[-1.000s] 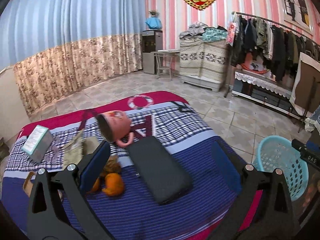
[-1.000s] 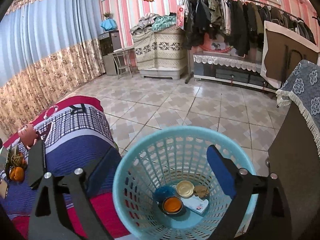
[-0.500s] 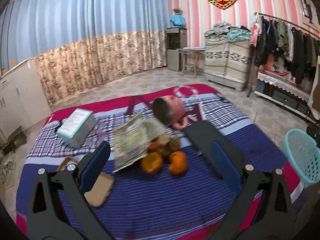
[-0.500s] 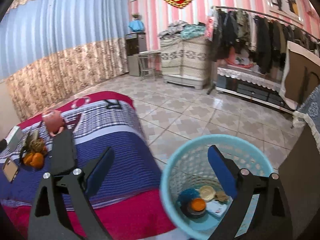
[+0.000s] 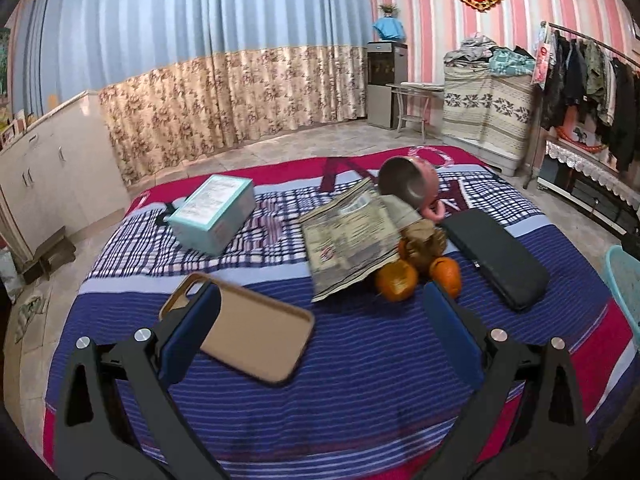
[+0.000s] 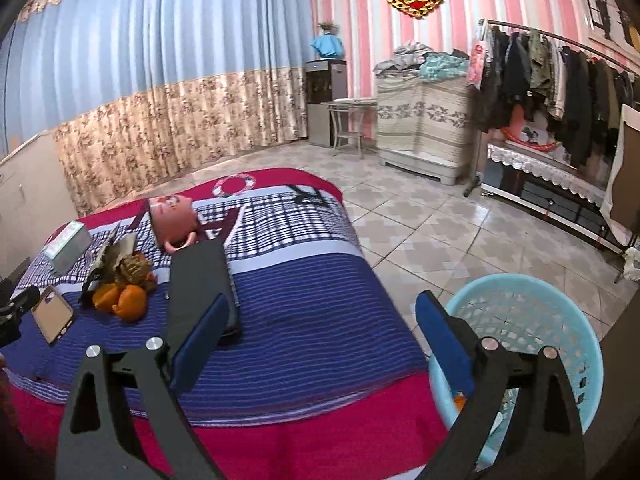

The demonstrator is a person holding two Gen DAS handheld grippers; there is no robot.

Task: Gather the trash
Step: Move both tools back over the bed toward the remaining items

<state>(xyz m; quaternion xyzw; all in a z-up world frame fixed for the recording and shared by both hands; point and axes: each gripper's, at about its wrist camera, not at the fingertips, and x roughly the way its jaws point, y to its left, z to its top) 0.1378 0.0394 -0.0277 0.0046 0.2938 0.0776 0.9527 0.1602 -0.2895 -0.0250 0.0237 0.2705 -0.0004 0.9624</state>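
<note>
A heap of orange peels [image 5: 416, 270] and brown crumpled scraps lies mid-table under a folded newspaper [image 5: 350, 238]; the heap also shows in the right wrist view [image 6: 124, 290]. My left gripper [image 5: 320, 338] is open and empty, hovering over the striped cloth in front of the heap. My right gripper [image 6: 320, 344] is open and empty above the table's right edge. The light blue trash basket [image 6: 536, 324] stands on the floor at the right, with some trash partly hidden behind my right finger; its rim shows in the left wrist view [image 5: 626, 280].
On the table are a tan phone case [image 5: 248, 330], a teal box [image 5: 212, 212], a tipped pink mug [image 5: 412, 186] and a black flat case [image 5: 498, 258]. A white cabinet [image 5: 56, 168] stands left; a clothes rack [image 6: 560, 76] stands at the right.
My left gripper has swung left, from the black case toward the phone case and peels. My right gripper has moved left off the basket to over the table's edge.
</note>
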